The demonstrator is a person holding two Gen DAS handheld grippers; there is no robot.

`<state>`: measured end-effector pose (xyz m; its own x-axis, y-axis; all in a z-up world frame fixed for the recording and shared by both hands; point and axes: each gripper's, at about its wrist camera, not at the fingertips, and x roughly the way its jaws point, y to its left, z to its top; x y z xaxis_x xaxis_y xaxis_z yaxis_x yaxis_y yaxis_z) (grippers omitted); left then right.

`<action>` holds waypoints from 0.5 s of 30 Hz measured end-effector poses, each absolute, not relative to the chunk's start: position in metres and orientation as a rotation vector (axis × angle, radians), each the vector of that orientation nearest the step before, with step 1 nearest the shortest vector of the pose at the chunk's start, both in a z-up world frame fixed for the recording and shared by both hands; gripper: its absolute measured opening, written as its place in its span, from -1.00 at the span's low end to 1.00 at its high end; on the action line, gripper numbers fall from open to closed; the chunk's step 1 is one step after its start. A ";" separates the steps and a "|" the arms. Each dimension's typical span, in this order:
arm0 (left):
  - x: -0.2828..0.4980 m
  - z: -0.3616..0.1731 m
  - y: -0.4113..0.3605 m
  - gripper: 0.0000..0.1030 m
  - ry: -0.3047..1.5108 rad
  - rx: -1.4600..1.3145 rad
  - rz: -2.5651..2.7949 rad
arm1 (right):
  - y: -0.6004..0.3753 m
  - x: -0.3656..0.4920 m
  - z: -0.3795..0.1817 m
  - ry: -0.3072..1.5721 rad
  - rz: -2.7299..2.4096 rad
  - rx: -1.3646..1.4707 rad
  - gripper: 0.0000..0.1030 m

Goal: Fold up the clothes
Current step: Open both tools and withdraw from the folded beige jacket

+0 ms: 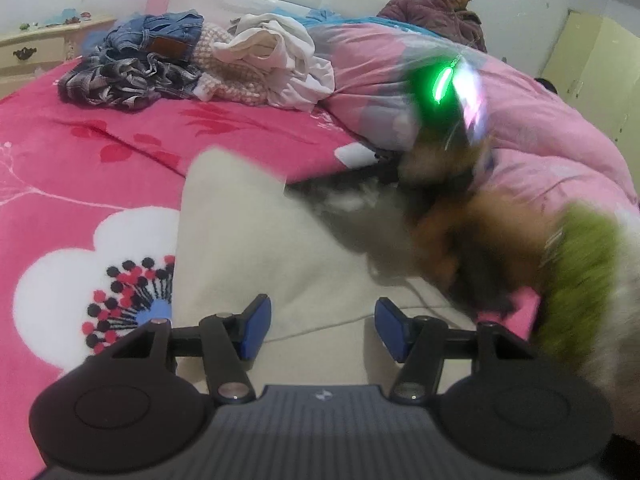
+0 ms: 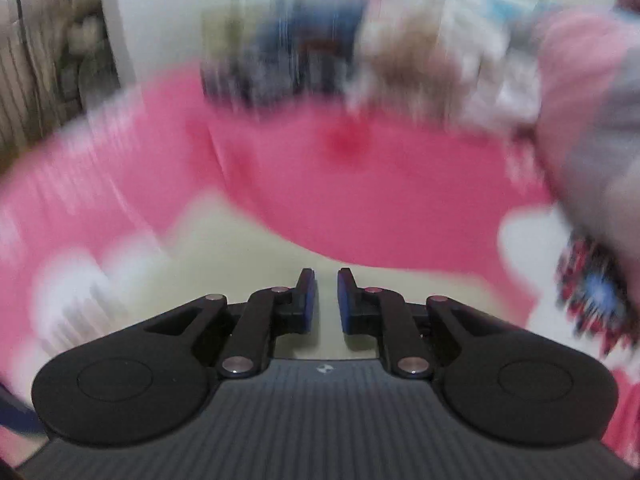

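Note:
A cream garment [image 1: 256, 240] lies flat on the pink bedspread [image 1: 100, 160]. My left gripper [image 1: 322, 328] hovers low over its near part, open and empty. The right gripper [image 1: 460, 120], blurred with a green light, shows in the left wrist view over the garment's far right side. In the blurred right wrist view my right gripper [image 2: 326, 300] has its jaws nearly together with a narrow gap and nothing visible between them, above the cream garment [image 2: 240, 248].
A heap of unfolded clothes [image 1: 180, 60] with jeans, plaid, knit and white pieces lies at the back of the bed. A pink duvet [image 1: 500, 128] is bunched on the right. A person [image 1: 444, 4] sits behind it. A dresser [image 1: 36, 52] stands at the left.

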<state>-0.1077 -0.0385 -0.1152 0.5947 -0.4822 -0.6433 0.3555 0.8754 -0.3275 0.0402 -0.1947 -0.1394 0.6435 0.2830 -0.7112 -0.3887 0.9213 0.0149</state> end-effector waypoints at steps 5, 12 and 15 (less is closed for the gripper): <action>-0.107 -0.118 -0.034 0.15 0.804 -0.200 -0.485 | -0.206 0.054 -0.112 0.816 0.365 -0.011 -0.72; -0.108 -0.118 -0.032 0.15 0.800 -0.186 -0.490 | -0.133 0.059 -0.103 0.767 0.669 -0.101 -0.75; -0.106 -0.121 -0.029 0.15 0.797 -0.183 -0.473 | -0.111 0.069 -0.131 0.810 0.643 -0.187 -0.79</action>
<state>-0.1063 -0.0294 -0.1209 0.6016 -0.4732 -0.6436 0.3379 0.8808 -0.3317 0.0693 -0.1106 -0.1313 0.5127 0.4619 -0.7237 -0.6001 0.7956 0.0827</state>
